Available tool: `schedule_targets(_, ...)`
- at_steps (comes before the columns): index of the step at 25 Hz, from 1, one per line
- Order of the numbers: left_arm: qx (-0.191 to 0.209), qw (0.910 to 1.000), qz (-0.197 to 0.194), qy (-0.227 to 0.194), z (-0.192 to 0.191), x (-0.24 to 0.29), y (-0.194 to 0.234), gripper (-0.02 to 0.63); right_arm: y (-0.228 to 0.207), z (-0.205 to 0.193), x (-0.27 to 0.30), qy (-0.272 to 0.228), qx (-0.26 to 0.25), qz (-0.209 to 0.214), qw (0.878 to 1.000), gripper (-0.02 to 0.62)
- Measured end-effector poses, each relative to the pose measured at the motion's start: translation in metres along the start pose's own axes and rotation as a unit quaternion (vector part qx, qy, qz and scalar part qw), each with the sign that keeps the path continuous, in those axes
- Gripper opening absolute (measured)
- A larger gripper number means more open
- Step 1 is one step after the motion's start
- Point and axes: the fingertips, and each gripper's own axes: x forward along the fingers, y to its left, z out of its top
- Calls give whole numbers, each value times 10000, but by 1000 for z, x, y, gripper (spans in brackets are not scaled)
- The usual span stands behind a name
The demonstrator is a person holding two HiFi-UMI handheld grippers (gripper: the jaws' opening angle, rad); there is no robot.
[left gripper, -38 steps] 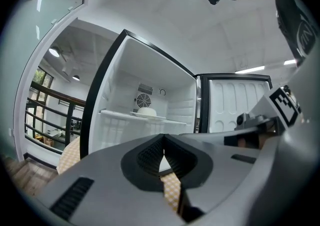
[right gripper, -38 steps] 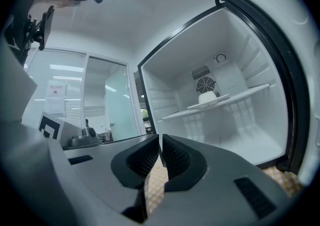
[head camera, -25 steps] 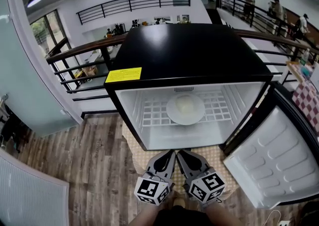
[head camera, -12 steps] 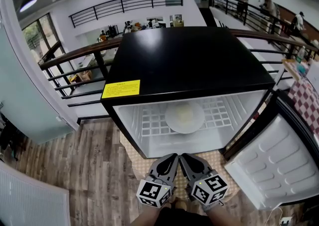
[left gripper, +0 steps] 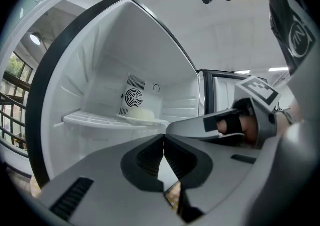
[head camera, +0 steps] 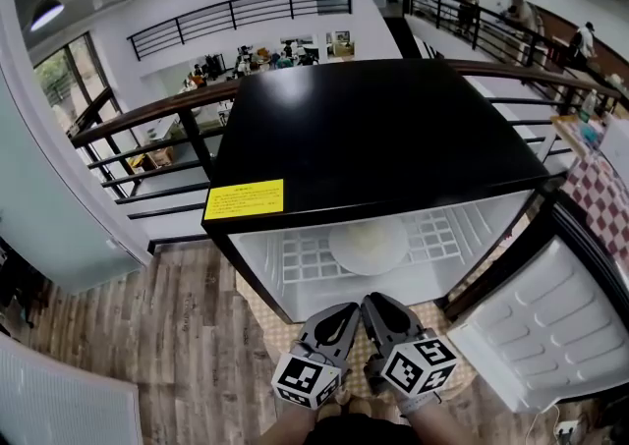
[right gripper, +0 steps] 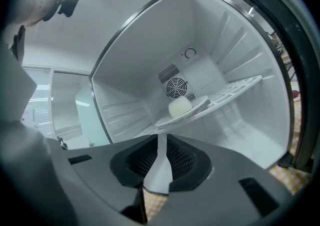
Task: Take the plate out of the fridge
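The plate (head camera: 369,245) sits on the wire shelf (head camera: 295,256) inside the open fridge (head camera: 373,129), with a pale lump of food (right gripper: 180,106) on it, and neither pair of tongs has reached it. The left tongs (head camera: 341,313) are closed tip to tip on nothing; the right tongs (head camera: 379,304) are all but closed, a thin slit between the jaws, also empty. Both hang side by side just outside the fridge mouth, the door (head camera: 550,335) swung wide to the right.

To do the reach well, one pair should probably open before going in, come in low and level with the shelf, and take the plate's near rim – keeping it flat so the food doesn't slide.

Against the earlier frames, the black top fills more of the head view and its front edge now covers the plate's far rim – the tongs sit about where they were
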Motion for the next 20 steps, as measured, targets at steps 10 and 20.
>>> schedule_targets(10,-140,9999,-28,-8,-4,6,6,9,-19,26,9,-429,1353,-121,9898,65)
schedule_targets(20,-193,9998,-83,-36,-4,7,8,8,-38,41,17,-763,3052,-441,9482,98)
